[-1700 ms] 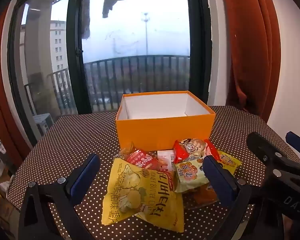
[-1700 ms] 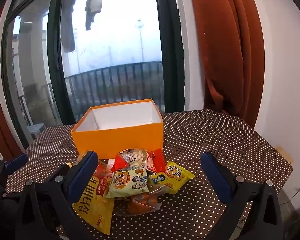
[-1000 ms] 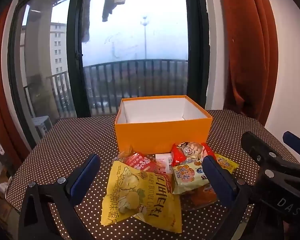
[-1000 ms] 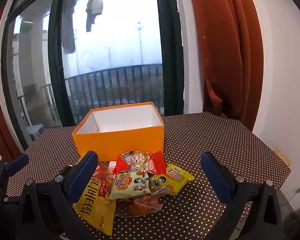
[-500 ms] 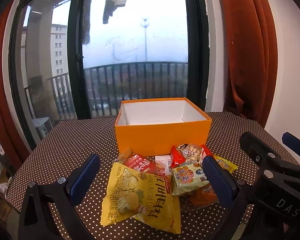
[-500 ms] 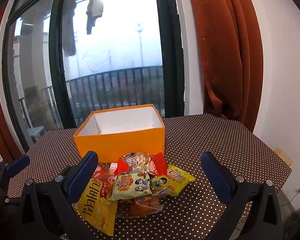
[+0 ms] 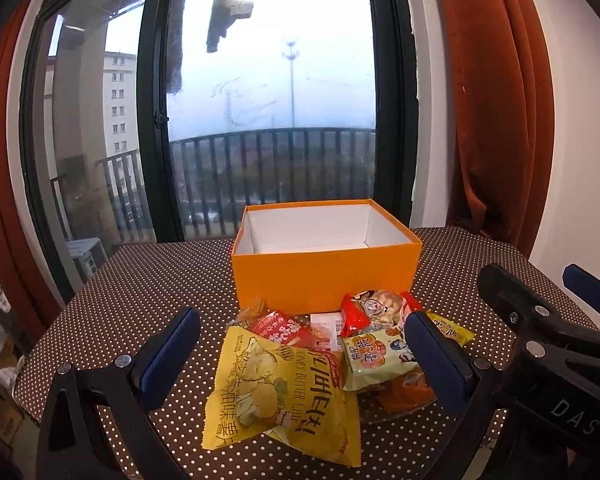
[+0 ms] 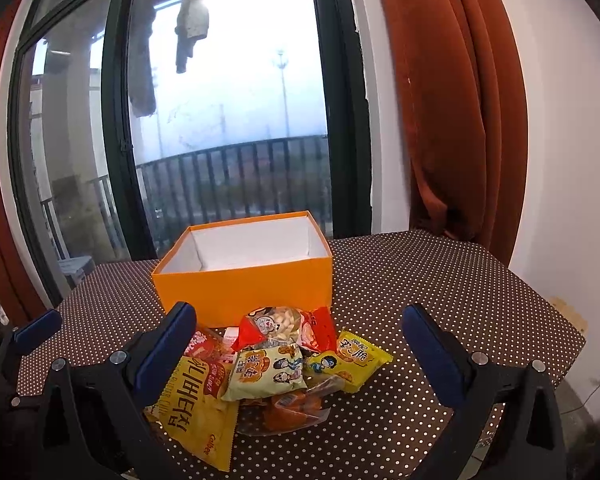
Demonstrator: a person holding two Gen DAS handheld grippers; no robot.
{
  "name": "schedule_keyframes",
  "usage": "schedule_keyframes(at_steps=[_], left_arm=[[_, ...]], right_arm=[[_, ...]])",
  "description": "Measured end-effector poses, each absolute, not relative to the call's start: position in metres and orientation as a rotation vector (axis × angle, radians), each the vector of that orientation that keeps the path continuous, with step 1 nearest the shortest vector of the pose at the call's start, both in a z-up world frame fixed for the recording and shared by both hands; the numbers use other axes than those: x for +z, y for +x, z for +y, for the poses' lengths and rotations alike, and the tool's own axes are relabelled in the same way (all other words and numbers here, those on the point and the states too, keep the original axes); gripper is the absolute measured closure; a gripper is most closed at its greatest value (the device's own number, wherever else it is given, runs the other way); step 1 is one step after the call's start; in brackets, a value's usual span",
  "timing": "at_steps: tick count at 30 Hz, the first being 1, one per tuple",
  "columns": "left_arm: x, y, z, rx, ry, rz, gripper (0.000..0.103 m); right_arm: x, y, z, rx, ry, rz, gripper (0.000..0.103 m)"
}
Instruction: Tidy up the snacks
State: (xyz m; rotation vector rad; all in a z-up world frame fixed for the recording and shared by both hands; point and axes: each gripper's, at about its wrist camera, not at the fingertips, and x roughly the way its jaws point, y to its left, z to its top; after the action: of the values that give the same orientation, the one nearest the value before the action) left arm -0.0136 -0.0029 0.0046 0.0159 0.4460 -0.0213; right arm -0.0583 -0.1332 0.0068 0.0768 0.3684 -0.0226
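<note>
An open orange cardboard box with a white inside (image 7: 326, 276) stands at the middle of both views on a table covered in brown cloth with white dots (image 7: 148, 292), and nothing shows inside the part of it that can be seen. Just in front of the box, toward the lower middle of each frame, lies a heap of snack packets, touching and overlapping one another. Nearest the left wrist camera is a large yellow chip bag with Korean lettering (image 7: 284, 392); behind it sits a red foil packet (image 7: 278, 328), and at the right of the heap a red bag with a clear window showing pale puffs (image 7: 376, 306) rests on a pale yellow-green cartoon packet (image 7: 376, 354). In the right wrist view a small yellow packet (image 8: 350, 360) lies at the right edge of the heap, and an orange see-through pouch (image 8: 292, 408) lies under the others at its front. The left tongs (image 7: 300, 354) are spread wide at the bottom of their frame, holding nothing, with the heap showing between the blue-padded fingers. The right tongs (image 8: 300, 350) are likewise spread wide and hold nothing. Behind the table stand a dark-framed glass balcony door (image 7: 268, 120) and rust-red curtains (image 8: 452, 100).
</note>
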Motion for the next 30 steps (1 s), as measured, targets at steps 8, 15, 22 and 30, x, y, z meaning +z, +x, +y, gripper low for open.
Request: schedule_keyframes(at_steps=[8, 15, 22, 30], left_arm=[[0.0037, -0.0173, -0.0034, -0.014, 0.017, 0.438, 0.001], [0.0038, -0.0178, -0.0031, -0.015, 0.018, 0.438, 0.001], [0.0033, -0.0191, -0.0025, -0.015, 0.017, 0.436, 0.001], [0.0018, -0.0211, -0.0027, -0.021, 0.007, 0.435, 0.001]], right_arm=[[0.0069, -0.0613, -0.1332, -0.020, 0.078, 0.361, 0.000], [0.0075, -0.0623, -0.1335, -0.018, 0.081, 0.360, 0.000], [0.0073, -0.0627, -0.1335, -0.019, 0.081, 0.359, 0.000], [0.0065, -0.0632, -0.1343, -0.023, 0.081, 0.355, 0.000]])
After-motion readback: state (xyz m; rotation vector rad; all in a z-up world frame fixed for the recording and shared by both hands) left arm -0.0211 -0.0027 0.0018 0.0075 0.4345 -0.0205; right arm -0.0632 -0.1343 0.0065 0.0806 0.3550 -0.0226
